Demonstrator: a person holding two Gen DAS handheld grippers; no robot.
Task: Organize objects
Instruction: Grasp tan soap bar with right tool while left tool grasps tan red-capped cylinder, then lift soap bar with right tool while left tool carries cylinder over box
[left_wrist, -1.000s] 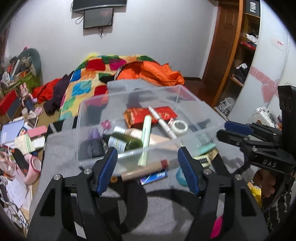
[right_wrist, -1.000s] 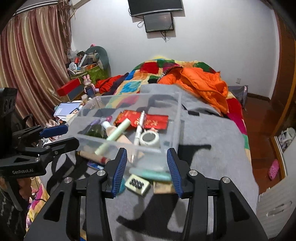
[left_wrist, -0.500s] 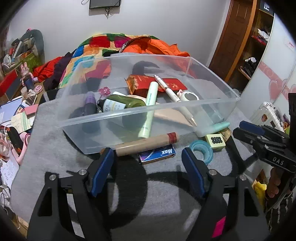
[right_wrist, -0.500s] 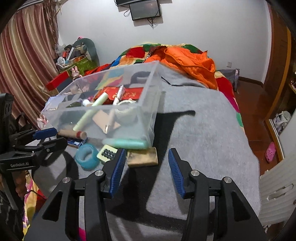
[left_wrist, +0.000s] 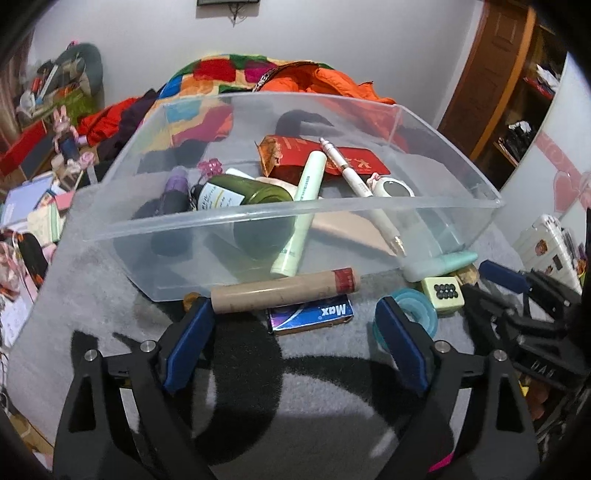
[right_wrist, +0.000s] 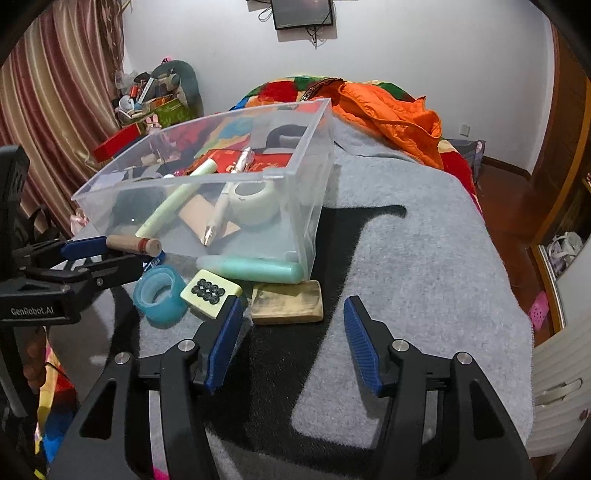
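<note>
Loose items line the near wall of the clear plastic bin (left_wrist: 258, 218), awaiting sorting. The left claw (left_wrist: 291, 332), empty and opening, straddles the cardboard tube (left_wrist: 284, 290); the right claw (right_wrist: 291, 332), also empty and opening, nears the tan block (right_wrist: 286, 301).

Each tool, left (left_wrist: 295, 334) and right (right_wrist: 291, 334), is a black frame with silver screws and ribbed blue pads; the left one is lettered "GenRobot.AI".

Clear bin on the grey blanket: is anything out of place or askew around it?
Yes. The clear bin holds several items, but a cardboard tube, blue box, teal tape roll, mahjong tile, mint tube and tan block lie loose on the blanket against its front wall.
</note>
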